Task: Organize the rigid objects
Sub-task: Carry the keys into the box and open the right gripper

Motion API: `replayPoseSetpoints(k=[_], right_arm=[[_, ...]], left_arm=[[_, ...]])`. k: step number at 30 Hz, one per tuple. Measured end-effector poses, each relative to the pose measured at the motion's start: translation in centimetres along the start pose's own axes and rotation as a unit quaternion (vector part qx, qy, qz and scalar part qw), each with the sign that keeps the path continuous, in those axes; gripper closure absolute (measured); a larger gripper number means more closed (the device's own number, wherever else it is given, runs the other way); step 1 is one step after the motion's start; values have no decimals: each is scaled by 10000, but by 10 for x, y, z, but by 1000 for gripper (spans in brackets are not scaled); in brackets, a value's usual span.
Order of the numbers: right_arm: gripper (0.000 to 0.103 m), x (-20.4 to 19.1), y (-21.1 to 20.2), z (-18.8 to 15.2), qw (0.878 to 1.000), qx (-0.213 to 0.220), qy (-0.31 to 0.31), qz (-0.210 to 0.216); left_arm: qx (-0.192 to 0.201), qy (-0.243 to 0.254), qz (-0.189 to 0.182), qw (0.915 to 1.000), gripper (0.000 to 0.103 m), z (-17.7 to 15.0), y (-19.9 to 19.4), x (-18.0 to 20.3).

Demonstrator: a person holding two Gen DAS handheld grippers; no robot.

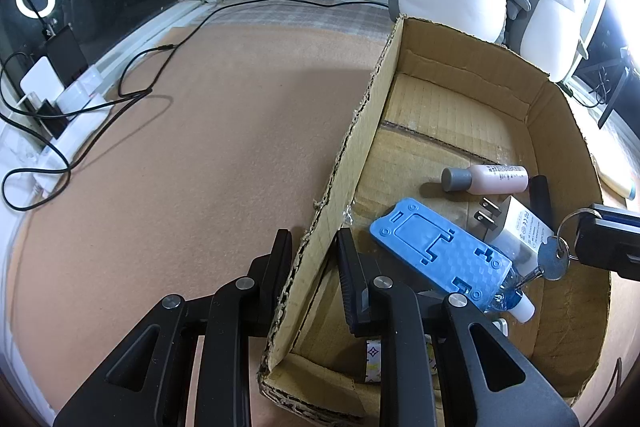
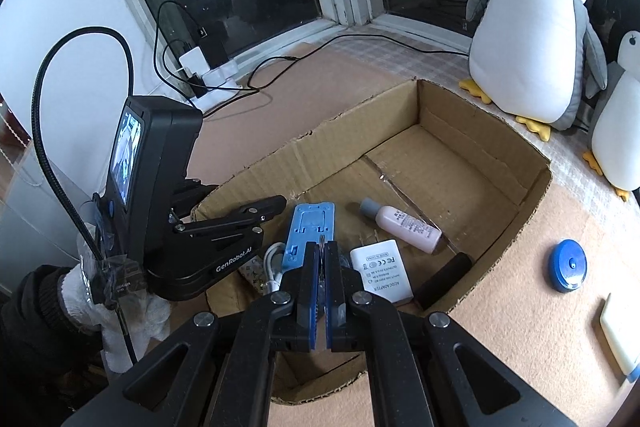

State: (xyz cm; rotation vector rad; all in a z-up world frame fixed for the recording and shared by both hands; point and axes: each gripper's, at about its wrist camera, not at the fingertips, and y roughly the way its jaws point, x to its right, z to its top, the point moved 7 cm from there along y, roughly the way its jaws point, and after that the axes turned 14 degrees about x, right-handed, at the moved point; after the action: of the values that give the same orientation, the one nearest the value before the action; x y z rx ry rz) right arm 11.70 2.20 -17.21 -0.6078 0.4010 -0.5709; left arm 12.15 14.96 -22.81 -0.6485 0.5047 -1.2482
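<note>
An open cardboard box (image 1: 560,131) (image 2: 472,131) holds a blue phone stand (image 1: 440,251) (image 2: 310,227), a pink bottle with a grey cap (image 1: 486,179) (image 2: 404,225), a white power adapter (image 1: 520,223) (image 2: 382,269) and a black cylinder (image 2: 444,281). My left gripper (image 1: 312,251) (image 2: 256,211) straddles the box's left wall, its jaws close against the cardboard. My right gripper (image 2: 321,247) (image 1: 600,235) is shut on a key ring with keys (image 1: 554,255), held over the box.
A blue round tape measure (image 2: 568,265) and a white flat object (image 2: 620,331) lie on the mat right of the box. Two plush penguins (image 2: 532,27) stand behind it. A power strip with cables (image 2: 208,75) sits at the window sill.
</note>
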Motion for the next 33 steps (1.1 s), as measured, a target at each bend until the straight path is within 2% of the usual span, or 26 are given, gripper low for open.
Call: replayPoseSetpoints(k=[11,12,14,16,20,24,33], right_arm=[[100,-1,4,3,10000,1,-78,-44],[98,-1,4,3,9999,3,-97,-54],[87,-2,4,4,9999,28,-131,-72],[67,-2,3,5,9998,99,-159,-116],[65,-1,2,7,9996,136,-177,-169],[51,2,1,8,9993,195,-174,-278],[42,14,-5,10,9986,275,-82,-446]], left_arm=[[1,2,0,10000,83,0,0,0],[1,0,-2,10000,83,0,0,0],[2,-3,-2,10000,83,0,0,0],[2,-1,-2,10000,83,0,0,0],[2,2,1,10000,83,0,0,0],[1,0,-1,10000,83,0,0,0],[2,0,-2,10000,83,0,0,0]])
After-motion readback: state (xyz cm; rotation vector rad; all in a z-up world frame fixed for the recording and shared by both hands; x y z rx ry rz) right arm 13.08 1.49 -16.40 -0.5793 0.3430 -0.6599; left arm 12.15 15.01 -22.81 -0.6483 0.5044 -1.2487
